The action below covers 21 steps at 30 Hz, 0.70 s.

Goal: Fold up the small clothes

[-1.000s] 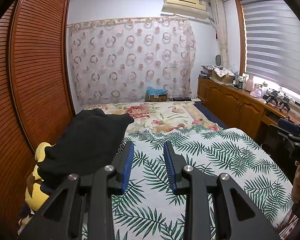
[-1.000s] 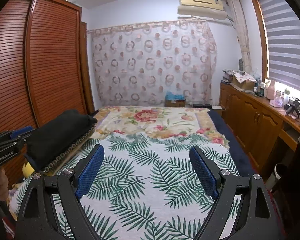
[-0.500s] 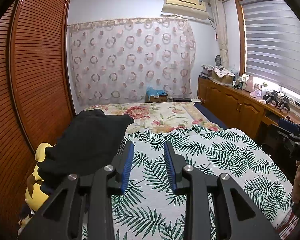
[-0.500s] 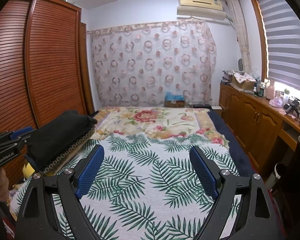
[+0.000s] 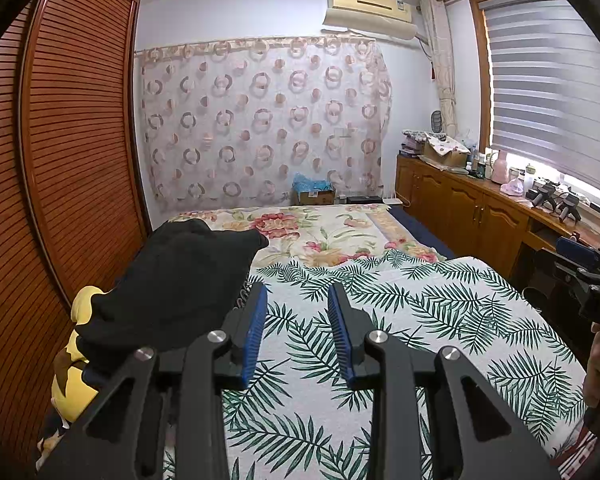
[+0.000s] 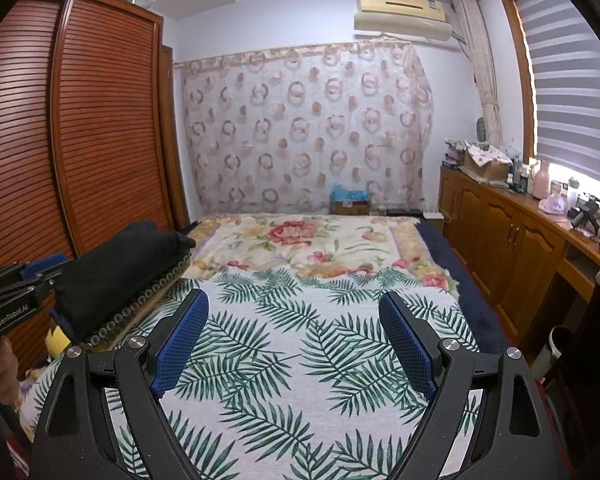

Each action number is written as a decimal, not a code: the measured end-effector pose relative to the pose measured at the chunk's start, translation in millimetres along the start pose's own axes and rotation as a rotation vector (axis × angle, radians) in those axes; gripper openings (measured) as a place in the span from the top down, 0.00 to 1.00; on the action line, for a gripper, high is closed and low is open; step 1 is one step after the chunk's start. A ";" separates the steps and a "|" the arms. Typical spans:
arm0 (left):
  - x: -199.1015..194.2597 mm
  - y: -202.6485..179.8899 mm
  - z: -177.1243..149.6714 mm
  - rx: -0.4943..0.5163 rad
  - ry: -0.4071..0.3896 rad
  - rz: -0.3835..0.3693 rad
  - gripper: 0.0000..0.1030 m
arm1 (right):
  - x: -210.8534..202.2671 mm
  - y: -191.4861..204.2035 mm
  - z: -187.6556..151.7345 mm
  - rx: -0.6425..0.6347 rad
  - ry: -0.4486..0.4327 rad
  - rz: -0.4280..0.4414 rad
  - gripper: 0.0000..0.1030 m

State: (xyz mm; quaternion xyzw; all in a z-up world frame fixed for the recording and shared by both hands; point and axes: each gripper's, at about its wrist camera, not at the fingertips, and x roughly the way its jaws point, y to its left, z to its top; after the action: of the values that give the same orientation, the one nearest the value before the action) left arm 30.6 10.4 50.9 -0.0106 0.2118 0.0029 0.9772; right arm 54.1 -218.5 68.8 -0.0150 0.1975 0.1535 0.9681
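Note:
A black garment (image 5: 172, 280) lies heaped at the bed's left edge, on top of a yellow item (image 5: 74, 344). In the right wrist view the black garment (image 6: 120, 272) rests on a layer with a beaded edge (image 6: 140, 304). My left gripper (image 5: 296, 296) hovers just right of the heap, open by a narrow gap with only bedspread showing between the pads. My right gripper (image 6: 294, 304) stands wide open over the palm-leaf cover, holding nothing. Each view catches the other gripper at its edge: the right gripper (image 5: 592, 280) and the left gripper (image 6: 16, 292), each held by a hand.
The bed has a palm-leaf cover (image 5: 420, 312) near me and a floral blanket (image 6: 300, 240) beyond it. A slatted wooden wardrobe (image 5: 72, 152) lines the left side. A wooden cabinet (image 6: 520, 248) with clutter runs along the right, under the window.

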 end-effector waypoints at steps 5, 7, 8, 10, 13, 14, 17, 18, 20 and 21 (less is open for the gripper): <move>-0.1 0.2 0.2 -0.001 0.000 0.000 0.70 | 0.2 0.0 -0.4 0.000 0.001 -0.002 0.14; 0.1 -0.1 -0.3 0.000 0.000 -0.001 0.70 | -0.3 0.2 0.4 0.000 0.000 -0.003 0.14; 0.2 -0.2 -0.6 0.001 0.000 0.000 0.70 | -0.4 0.3 0.5 0.000 0.000 -0.003 0.14; 0.0 -0.1 -0.5 0.001 -0.001 0.000 0.70 | -0.2 0.2 0.4 0.001 0.000 -0.002 0.14; 0.2 -0.2 -0.7 0.000 -0.001 -0.001 0.70 | 0.0 0.3 0.2 0.001 0.000 -0.003 0.14; 0.3 -0.3 -1.1 0.000 -0.001 0.000 0.70 | -0.2 0.2 0.3 0.003 -0.001 -0.002 0.14; 0.4 -0.3 -1.2 0.001 -0.001 0.000 0.70 | 0.1 0.3 0.0 0.001 -0.001 -0.003 0.14; 0.1 0.0 -0.8 0.001 0.000 0.000 0.70 | 0.3 0.1 -0.1 0.001 0.000 -0.003 0.14; -0.4 -0.8 -0.3 0.000 -0.001 0.000 0.70 | 0.3 -0.1 -0.3 0.001 -0.001 -0.002 0.14; -0.8 -0.7 0.3 0.000 -0.002 -0.001 0.70 | 0.4 -0.1 -0.4 0.001 0.000 -0.002 0.14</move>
State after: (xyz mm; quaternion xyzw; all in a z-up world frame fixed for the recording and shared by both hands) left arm 30.0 9.7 51.6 -0.0107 0.2110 0.0027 0.9774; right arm 54.3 -218.6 68.3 -0.0147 0.1975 0.1522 0.9683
